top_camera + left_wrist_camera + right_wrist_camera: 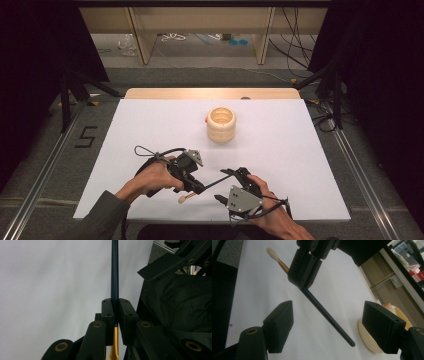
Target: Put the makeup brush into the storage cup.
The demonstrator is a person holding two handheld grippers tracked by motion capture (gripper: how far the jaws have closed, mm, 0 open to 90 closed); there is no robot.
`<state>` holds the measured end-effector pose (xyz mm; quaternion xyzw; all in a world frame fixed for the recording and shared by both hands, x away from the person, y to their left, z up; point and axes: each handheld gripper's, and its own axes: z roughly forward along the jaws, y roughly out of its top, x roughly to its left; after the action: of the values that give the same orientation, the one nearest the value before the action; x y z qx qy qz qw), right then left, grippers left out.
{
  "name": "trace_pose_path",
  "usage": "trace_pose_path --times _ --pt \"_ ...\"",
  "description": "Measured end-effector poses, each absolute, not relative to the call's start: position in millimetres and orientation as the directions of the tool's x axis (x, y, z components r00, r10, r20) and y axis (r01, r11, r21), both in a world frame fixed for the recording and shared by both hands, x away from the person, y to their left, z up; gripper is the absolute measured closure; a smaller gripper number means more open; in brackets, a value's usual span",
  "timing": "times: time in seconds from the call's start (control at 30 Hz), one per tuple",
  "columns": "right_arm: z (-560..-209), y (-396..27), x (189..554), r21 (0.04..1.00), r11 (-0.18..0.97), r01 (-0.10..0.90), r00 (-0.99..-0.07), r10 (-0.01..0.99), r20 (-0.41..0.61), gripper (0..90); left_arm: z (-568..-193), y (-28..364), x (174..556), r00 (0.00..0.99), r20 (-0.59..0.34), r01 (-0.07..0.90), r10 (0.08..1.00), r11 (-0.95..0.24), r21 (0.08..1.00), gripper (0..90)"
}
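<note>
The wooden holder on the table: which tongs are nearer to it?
Left, though narrowly. The left tongs, shut on the brush, sit in front of the wooden holder toward its left; the right tongs stand open almost straight in front, a touch farther.

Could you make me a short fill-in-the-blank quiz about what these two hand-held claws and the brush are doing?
1. The left gripper is shut on a ____ with a dark handle.
2. The right gripper has its jaws ____, with the brush handle between them untouched.
3. The cream pot stands on the white ____.

Missing words: brush; open; table
</note>
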<state>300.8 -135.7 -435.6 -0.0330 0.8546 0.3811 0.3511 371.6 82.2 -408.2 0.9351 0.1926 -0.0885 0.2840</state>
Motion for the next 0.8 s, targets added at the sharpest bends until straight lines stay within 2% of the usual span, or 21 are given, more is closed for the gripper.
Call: trace_pose_path --times 0.07,0.3,0.53,0.6,0.67,0.73,0.8 --pt "-435.7 -135.2 299.6 0.636 0.706 -0.313 -0.764 0.211 -0.61 26.8 -407.4 82.1 371.4 0.912 -0.275 0.407 0.305 -0.765 0.5 82.9" --pt "-435.6 -132.4 302.6 0.578 0.732 -0.36 -0.728 0.167 -0.665 29.4 -406.4 80.7 370.0 0.913 -0.273 0.405 0.304 -0.764 0.502 83.0" --pt "-437.0 -128.6 300.2 0.577 0.734 -0.357 -0.746 0.147 -0.649 32.4 -404.9 77.9 368.2 0.915 -0.276 0.397 0.294 -0.777 0.489 83.0" --pt "-436.3 -127.8 302.2 0.538 0.748 -0.388 -0.726 0.111 -0.678 33.6 -404.3 77.7 369.5 0.922 -0.264 0.379 0.281 -0.792 0.478 82.9" --pt "-437.8 -126.1 300.3 0.544 0.753 -0.371 -0.737 0.117 -0.665 34.9 -405.4 75.9 367.5 0.913 -0.278 0.401 0.297 -0.778 0.484 83.0" --pt "-437.6 -124.2 301.2 0.515 0.757 -0.401 -0.729 0.077 -0.68 36.7 -405.7 76.0 368.4 0.918 -0.272 0.388 0.288 -0.79 0.475 82.9" --pt "-438.1 -123.8 300.3 0.519 0.759 -0.393 -0.729 0.086 -0.679 37.2 -405.5 75.7 368.8 0.921 -0.268 0.38 0.282 -0.796 0.47 82.9"
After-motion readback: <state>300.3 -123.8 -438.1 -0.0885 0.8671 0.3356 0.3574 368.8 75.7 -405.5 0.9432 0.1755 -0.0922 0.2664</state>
